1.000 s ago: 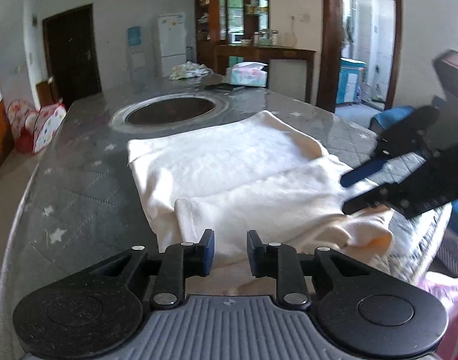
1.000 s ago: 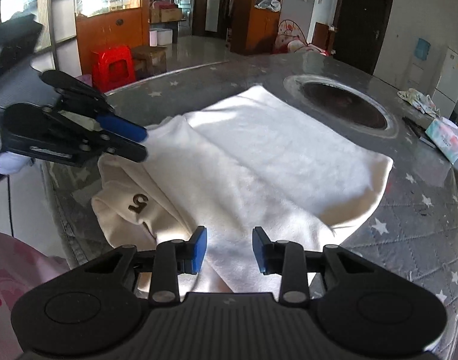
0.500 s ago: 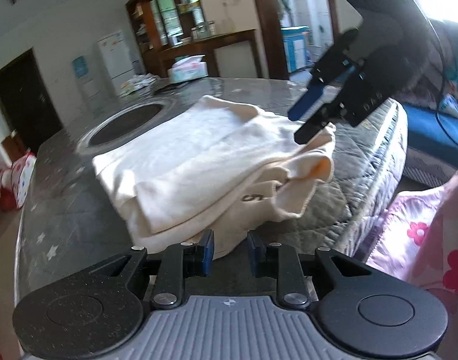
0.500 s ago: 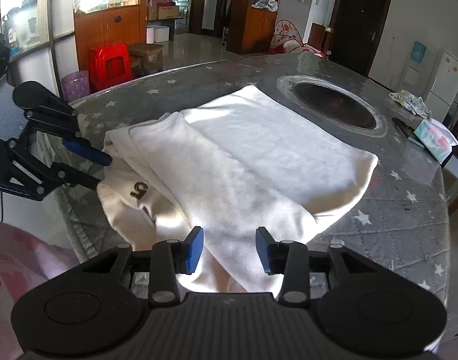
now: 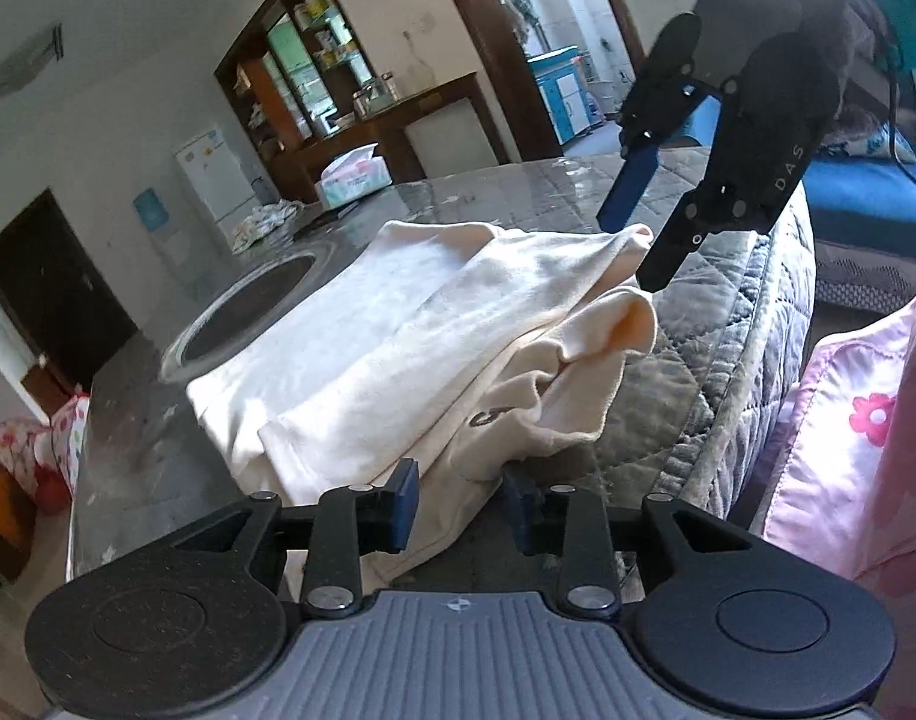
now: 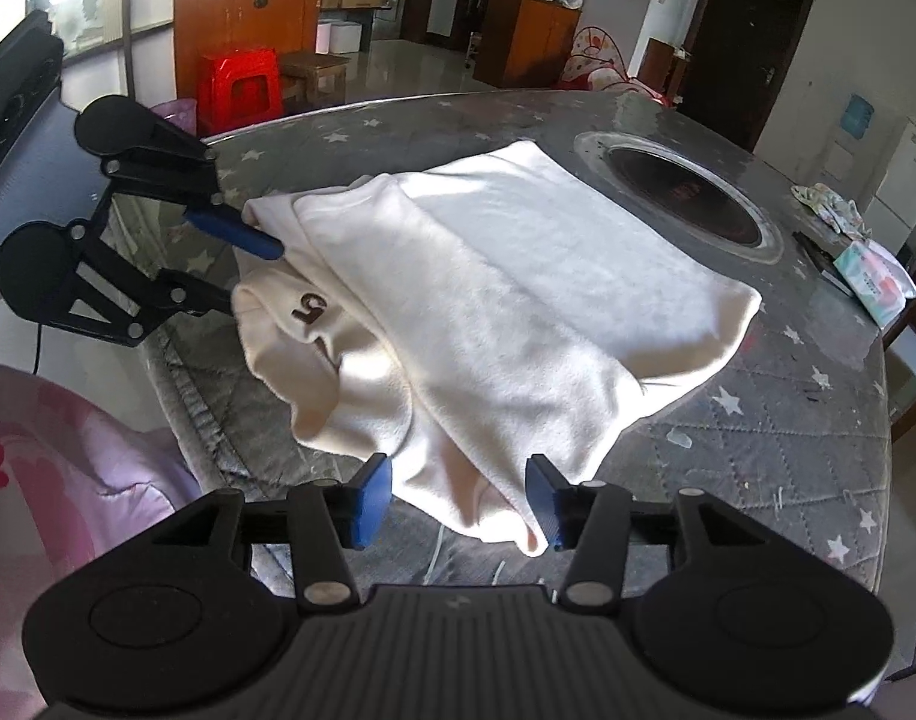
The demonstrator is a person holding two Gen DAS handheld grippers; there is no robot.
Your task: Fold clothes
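Garment: a cream top (image 6: 506, 300), folded over itself in layers, lies on the near part of the round table (image 6: 788, 420); a dark figure 5 (image 6: 311, 307) shows on the bunched lower layer at the near left in the right wrist view.
Garment edges: the upper layer is smooth and runs toward the far side, stopping just short of the round dark inset (image 6: 683, 198) in the tabletop; the lower layer hangs crumpled at the table's near edge.
Left gripper: the left gripper (image 5: 461, 507) is open, its blue pads apart, with a near corner of the cream top between them in its own view; whether the pads touch cloth I cannot tell.
Right gripper: the right gripper (image 6: 458, 504) is open too, jaws wide, with a hanging fold of the top lying between them.
Cross view: from the left wrist camera the right gripper sits above the far right corner of the top, fingers spread.
Table: grey quilted cover with white stars.
Far right: a tissue pack (image 6: 878, 282) and a crumpled cloth (image 6: 830, 207) near the table's rim.
Room: a red stool (image 6: 242, 87) and a wooden cabinet (image 6: 236, 18) stand beyond the table on the left.
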